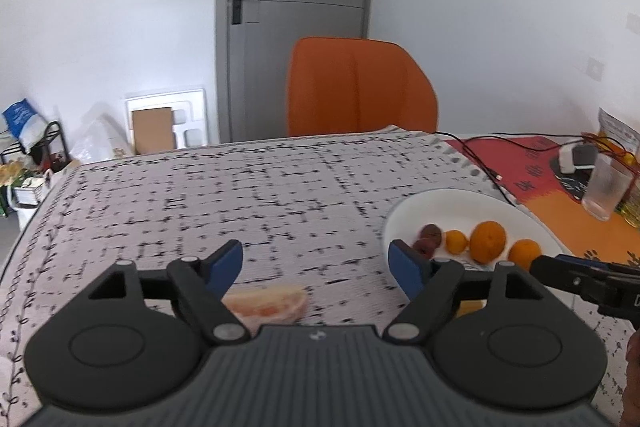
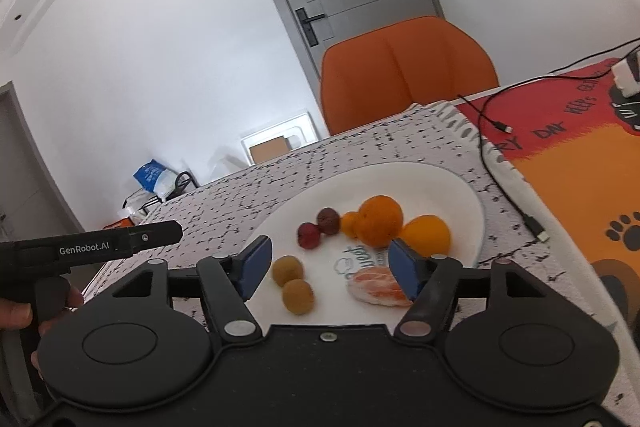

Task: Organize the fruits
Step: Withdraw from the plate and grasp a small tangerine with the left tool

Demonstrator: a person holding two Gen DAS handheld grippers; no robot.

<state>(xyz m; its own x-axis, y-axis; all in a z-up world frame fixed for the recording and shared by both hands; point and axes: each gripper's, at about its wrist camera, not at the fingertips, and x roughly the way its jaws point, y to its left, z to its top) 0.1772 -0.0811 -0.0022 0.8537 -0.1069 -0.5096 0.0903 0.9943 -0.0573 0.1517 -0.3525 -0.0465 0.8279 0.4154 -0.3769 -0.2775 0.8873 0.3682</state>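
— Nearest in the left wrist view?
— Left hand-held gripper (image 1: 315,259), jaws spread wide, gripping nothing. Just beneath, by its left finger: peeled citrus segment (image 1: 267,303), lying loose on the patterned cloth of the bench (image 1: 240,187).
— And the rest of the fruit?
— Off to the right, on a white plate (image 1: 460,199): large orange (image 1: 488,241), two smaller oranges beside it, dark red fruits (image 1: 430,238) at the near rim. Farther right, well apart from the plate: clear glass (image 1: 606,187). Beyond the bench: orange chair (image 1: 360,87).
— Nearest in the right wrist view?
— Right hand-held gripper (image 2: 329,259), likewise released, hovering over the plate's near side. Second peeled segment (image 2: 376,287) resting on the plate just beside the right finger, not pinched; contact hard to judge.
— Anything between the fingers?
— Two tan round fruits (image 2: 293,283), touching each other, nearer the left finger. Behind them, the red pair and the oranges clustered together. At far left, the other gripper held in a person's hand (image 2: 20,315).
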